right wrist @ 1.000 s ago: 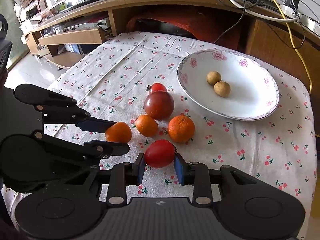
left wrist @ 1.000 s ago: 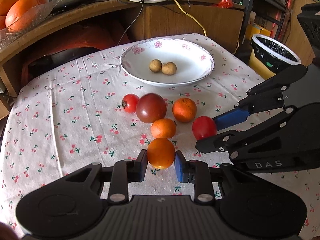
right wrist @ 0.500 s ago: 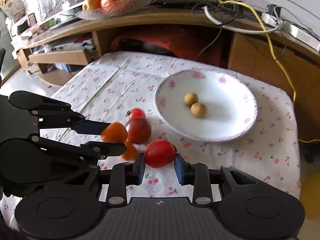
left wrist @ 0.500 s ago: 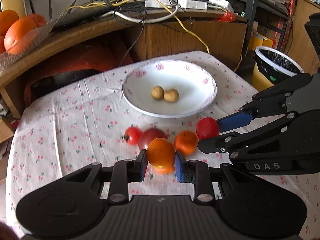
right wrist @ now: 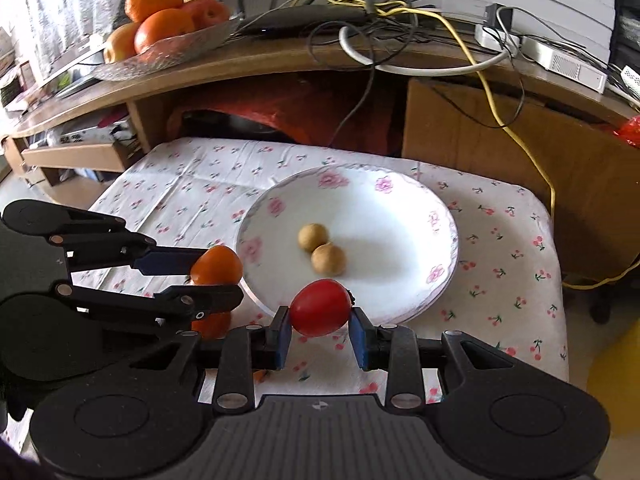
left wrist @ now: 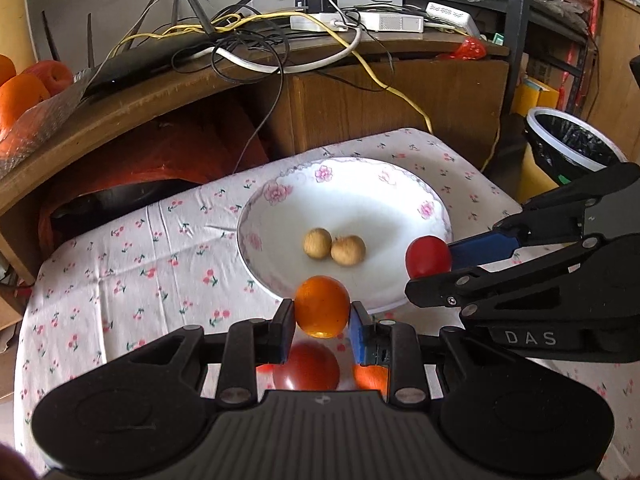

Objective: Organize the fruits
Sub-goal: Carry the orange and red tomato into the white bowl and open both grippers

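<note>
Both grippers have risen off the cloth and come forward since a second ago, each carrying its fruit from the table up to the near rim of the white plate point(left wrist: 424, 212); the left gripper point(left wrist: 322, 314) is clenched on an orange point(left wrist: 322, 306), which sits between its pads just short of the plate's near edge; the right gripper point(right wrist: 320, 326) is clamped on a red tomato point(right wrist: 320, 306), held a little ahead of its pads and over the plate's near rim; seen from the left wrist, that tomato point(left wrist: 427, 257) hangs ahead and to the right, over the plate's right side

As for progress, I judge the task to be early: only two small brown fruits point(left wrist: 334, 245) lie in the plate, touching each other, ahead of both tools; a dark red fruit point(left wrist: 308, 366) and another orange one point(left wrist: 370, 376) show on the cloth below and behind the left fingers, and more may be hidden there; neither carried fruit has been let go yet

Both tools are held raised and level, pointing forward at the plate, side by side, the left one beside and slightly behind the right
</note>
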A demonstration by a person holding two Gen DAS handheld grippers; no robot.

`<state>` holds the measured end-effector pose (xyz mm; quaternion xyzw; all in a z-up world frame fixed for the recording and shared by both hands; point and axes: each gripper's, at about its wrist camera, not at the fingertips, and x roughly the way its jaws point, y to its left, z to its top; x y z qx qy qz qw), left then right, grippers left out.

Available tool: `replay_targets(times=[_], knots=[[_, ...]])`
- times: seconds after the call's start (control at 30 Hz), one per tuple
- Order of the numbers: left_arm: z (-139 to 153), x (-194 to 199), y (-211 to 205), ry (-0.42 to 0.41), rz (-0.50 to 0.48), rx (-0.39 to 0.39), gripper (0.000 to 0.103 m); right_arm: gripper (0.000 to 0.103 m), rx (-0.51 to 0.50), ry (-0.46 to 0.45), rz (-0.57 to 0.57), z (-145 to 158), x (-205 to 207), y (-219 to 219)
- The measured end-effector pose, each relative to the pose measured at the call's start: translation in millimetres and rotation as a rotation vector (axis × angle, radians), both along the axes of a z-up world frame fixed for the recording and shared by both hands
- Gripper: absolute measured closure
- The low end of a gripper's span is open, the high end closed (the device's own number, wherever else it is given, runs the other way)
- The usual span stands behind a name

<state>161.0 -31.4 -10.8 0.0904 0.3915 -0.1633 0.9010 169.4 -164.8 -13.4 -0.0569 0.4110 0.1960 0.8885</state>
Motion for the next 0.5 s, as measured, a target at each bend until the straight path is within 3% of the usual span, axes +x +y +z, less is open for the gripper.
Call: replay_targets(times=[0.5], knots=[[-14,25,2,0.027,0.032,-0.028,0.067,0.073,0.015,0.032,-0.036,-12,25,-1]])
